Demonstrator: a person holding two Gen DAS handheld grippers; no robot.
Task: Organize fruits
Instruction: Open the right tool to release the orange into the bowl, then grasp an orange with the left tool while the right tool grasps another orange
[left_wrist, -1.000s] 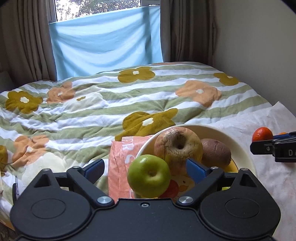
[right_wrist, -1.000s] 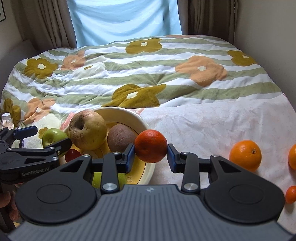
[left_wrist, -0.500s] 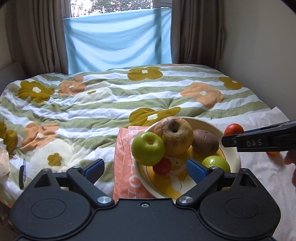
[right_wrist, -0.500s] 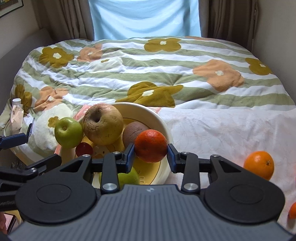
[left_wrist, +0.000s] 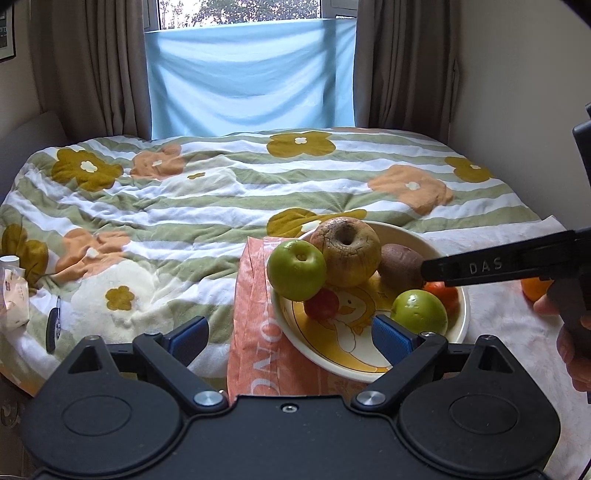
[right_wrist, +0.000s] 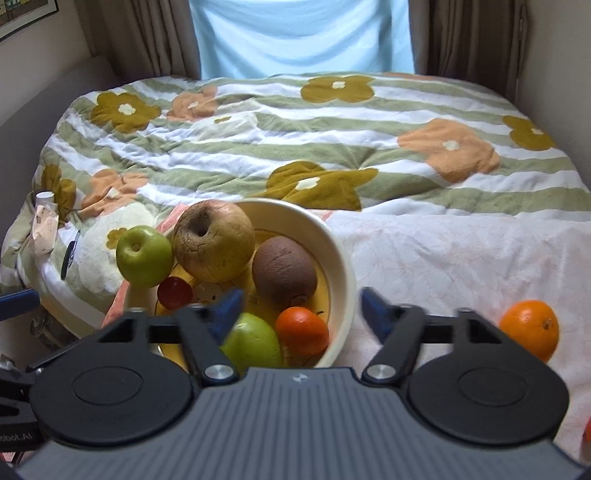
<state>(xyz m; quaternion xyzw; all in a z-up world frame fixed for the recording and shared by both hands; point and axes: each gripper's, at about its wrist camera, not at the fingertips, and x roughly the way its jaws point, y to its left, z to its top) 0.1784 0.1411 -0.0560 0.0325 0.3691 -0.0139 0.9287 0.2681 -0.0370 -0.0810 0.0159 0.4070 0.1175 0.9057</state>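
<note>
A cream bowl (right_wrist: 341, 258) (left_wrist: 406, 234) on the bed holds a green apple (right_wrist: 144, 256) (left_wrist: 296, 270), a wrinkled brown apple (right_wrist: 213, 240) (left_wrist: 345, 251), a kiwi (right_wrist: 284, 272) (left_wrist: 400, 262), a small red fruit (right_wrist: 175, 292), a green pear (right_wrist: 253, 343) (left_wrist: 419, 312) and a small orange (right_wrist: 302, 330). My right gripper (right_wrist: 299, 306) is open just above that orange, at the bowl's near rim. My left gripper (left_wrist: 291, 334) is open and empty, pulled back in front of the bowl. A larger orange (right_wrist: 529, 329) lies on the white cloth to the right.
The bowl rests on an orange printed cloth (left_wrist: 255, 332). A flowered quilt (left_wrist: 221, 184) covers the bed. A white cloth (right_wrist: 461, 258) lies at the right. A pen (left_wrist: 53, 328) and a paper packet (left_wrist: 14, 295) lie at the left edge. A wall stands on the right.
My right gripper carried the small orange over the bowl and opened; the orange now lies in the bowl. My left gripper drew back and up from the bowl.
</note>
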